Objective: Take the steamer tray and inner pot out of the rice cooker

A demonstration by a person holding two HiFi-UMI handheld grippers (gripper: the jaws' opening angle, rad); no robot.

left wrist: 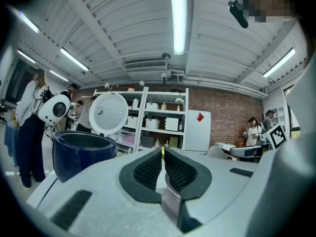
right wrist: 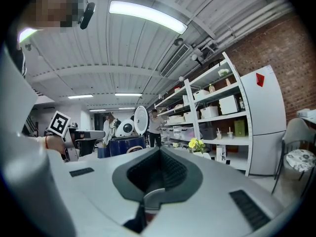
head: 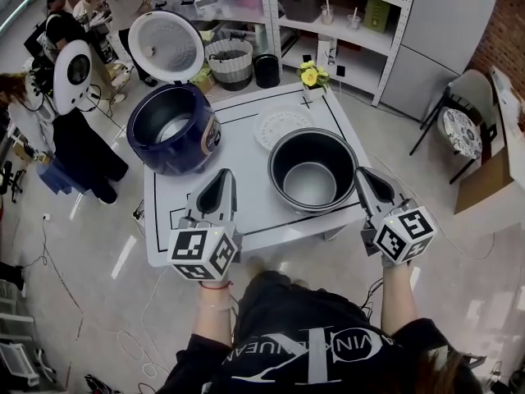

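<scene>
Dark inner pot (head: 311, 173) on table (head: 246, 158)

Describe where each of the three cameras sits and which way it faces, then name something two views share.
Head view: on the person's head, looking steeply down at the table, rice cooker and pot; both arms and chest show.
Left gripper view: on the left gripper, looking level along shut jaws at the shelves; the person's head shows top right.
Right gripper view: on the right gripper, level along shut jaws; the person's left wrist shows.
Shared: both gripper views show the rice cooker.
</scene>
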